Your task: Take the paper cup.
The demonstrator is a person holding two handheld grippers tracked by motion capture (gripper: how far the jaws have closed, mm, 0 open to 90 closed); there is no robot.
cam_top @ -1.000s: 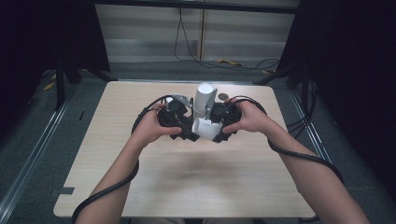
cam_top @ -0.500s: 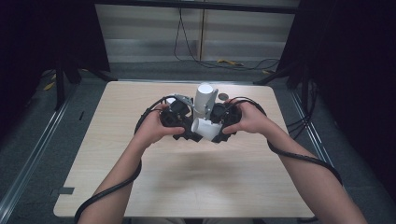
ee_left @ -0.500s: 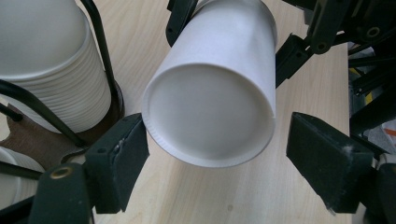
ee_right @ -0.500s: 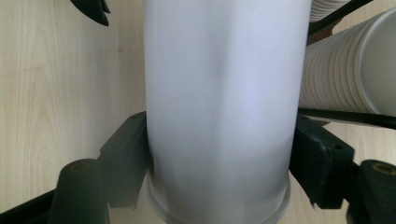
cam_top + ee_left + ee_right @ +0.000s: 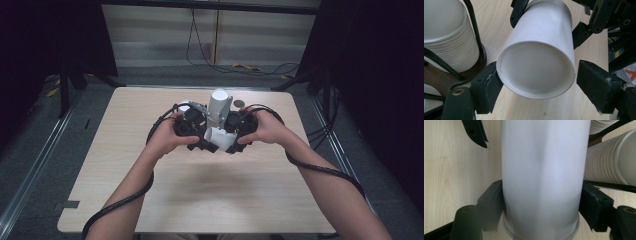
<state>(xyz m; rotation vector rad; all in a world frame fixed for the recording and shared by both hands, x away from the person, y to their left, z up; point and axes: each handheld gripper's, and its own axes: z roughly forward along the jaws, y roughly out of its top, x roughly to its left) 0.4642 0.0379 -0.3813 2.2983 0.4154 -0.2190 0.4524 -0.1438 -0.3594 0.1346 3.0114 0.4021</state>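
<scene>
Right now we hold one paper cup (image 5: 220, 138) lying on its side above the table (image 5: 125, 170), between both grippers. Nearest us, the right gripper (image 5: 540, 202) is clenched on the cup's wall near the rim. The left gripper (image 5: 534, 82) has just been closing around the cup's base, its left pad touching while the right pad stands just clear, so it has no grip yet. We should close it gently and evenly, so the thin wall does not buckle. Farther off stands the cup stack (image 5: 218, 104) in its wire rack (image 5: 477, 50); we should keep clear of it.
</scene>
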